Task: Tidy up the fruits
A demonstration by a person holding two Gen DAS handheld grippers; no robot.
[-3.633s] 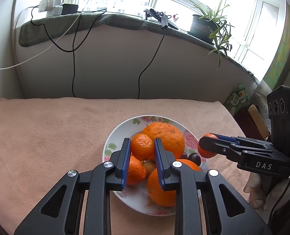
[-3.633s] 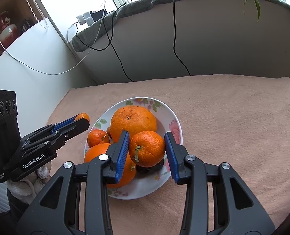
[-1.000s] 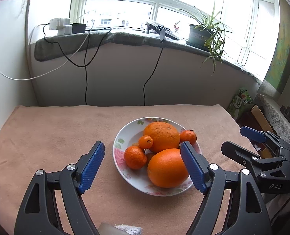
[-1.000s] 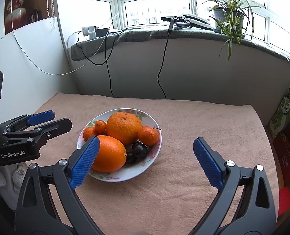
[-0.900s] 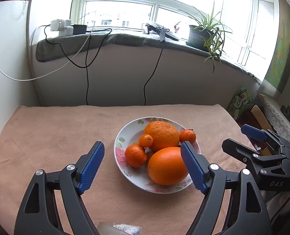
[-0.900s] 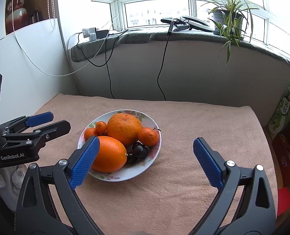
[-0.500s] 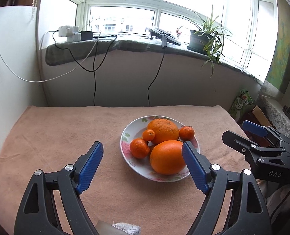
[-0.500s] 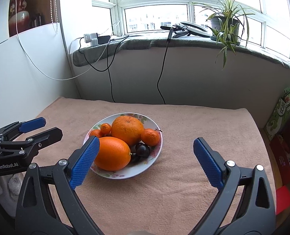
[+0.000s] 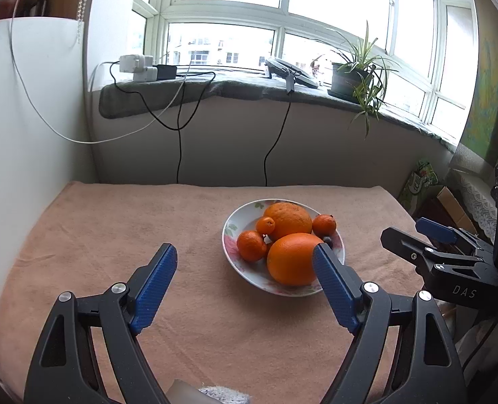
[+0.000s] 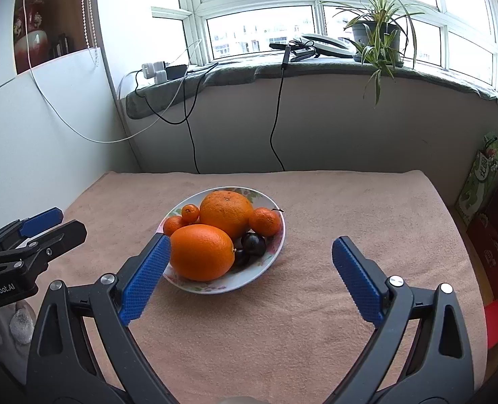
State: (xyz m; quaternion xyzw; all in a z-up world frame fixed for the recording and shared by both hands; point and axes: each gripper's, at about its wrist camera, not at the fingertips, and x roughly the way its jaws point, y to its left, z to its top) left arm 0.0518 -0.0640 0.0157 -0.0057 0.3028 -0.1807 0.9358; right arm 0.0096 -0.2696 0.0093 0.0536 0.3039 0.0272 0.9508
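Note:
A floral white plate (image 9: 235,266) (image 10: 272,252) sits on the pink cloth-covered table. It holds two large oranges (image 9: 291,259) (image 10: 201,252), three small mandarins (image 9: 251,245) (image 10: 265,221) and dark grapes (image 10: 253,243). My left gripper (image 9: 245,289) is open and empty, pulled back short of the plate. My right gripper (image 10: 249,282) is open and empty, also back from the plate. Each gripper shows in the other's view, the right one (image 9: 430,235) and the left one (image 10: 46,225).
A pink cloth (image 9: 114,235) covers the table. A wall and windowsill with hanging cables (image 9: 178,134) and a potted plant (image 10: 380,40) stand behind. A white partition (image 9: 30,134) is at the left. Boxes (image 10: 484,175) stand beyond the table's right edge.
Both grippers let go of mandarins onto the plate, opened wide and drew back and up from it. In the last second they kept retreating; the fruit stayed still.

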